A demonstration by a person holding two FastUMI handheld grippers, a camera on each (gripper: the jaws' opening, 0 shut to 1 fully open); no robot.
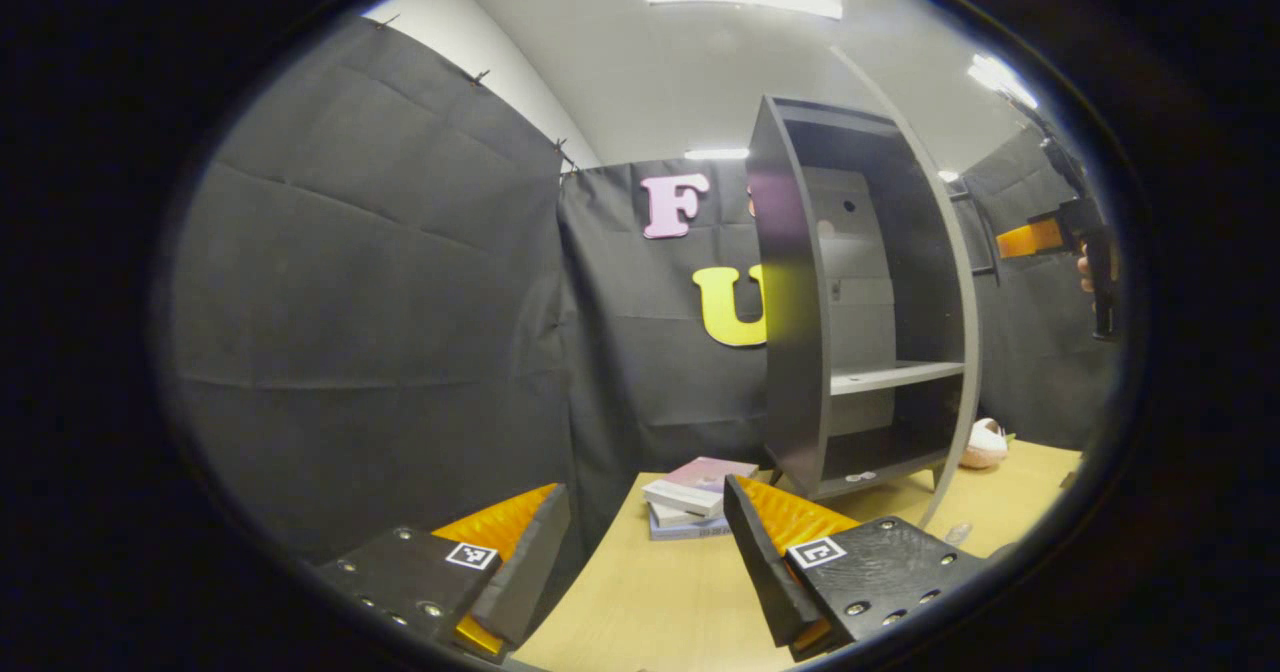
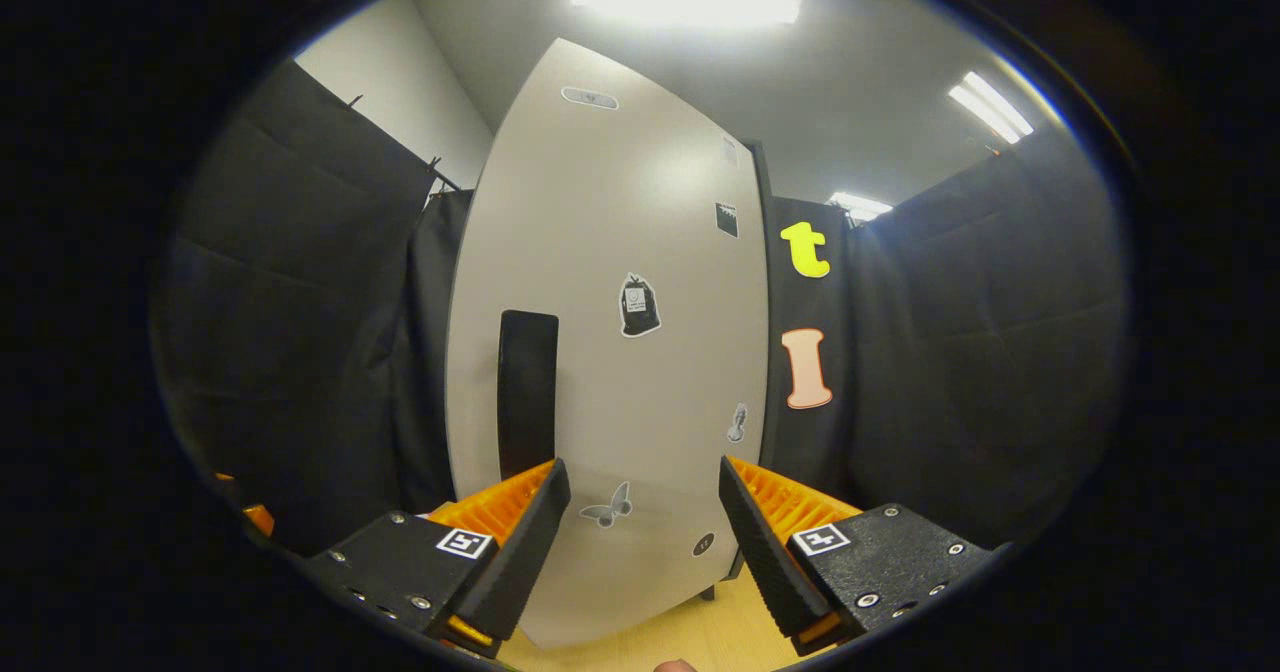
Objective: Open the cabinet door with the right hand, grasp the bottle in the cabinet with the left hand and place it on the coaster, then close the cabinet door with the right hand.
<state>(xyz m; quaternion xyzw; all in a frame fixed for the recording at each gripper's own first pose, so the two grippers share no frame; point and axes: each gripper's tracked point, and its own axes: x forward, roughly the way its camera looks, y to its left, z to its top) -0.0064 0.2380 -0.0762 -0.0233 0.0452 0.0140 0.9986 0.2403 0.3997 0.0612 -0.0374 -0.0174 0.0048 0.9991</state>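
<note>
Cabinet open, both grippers spread wide and holding nothing.

In the left gripper view, the left gripper [image 1: 645, 552] hangs over the near edge of the table [image 1: 650, 602], its fingers far apart with only air between them. The cabinet [image 1: 860, 302] stands ahead and to the right of those fingers, well apart from them, its front open and its shelf [image 1: 895, 376] bare; I cannot make out a bottle inside. The door [image 1: 955, 282] is seen edge-on at the cabinet's right side. A stack of books [image 1: 695, 497] lies just beyond the fingers. In the right gripper view, the right gripper [image 2: 645, 542] faces the door's pale, stickered face, fingers wide apart and empty; the dark handle [image 2: 527, 392] rises just above the left finger [image 2: 525, 542], not between the two.
</note>
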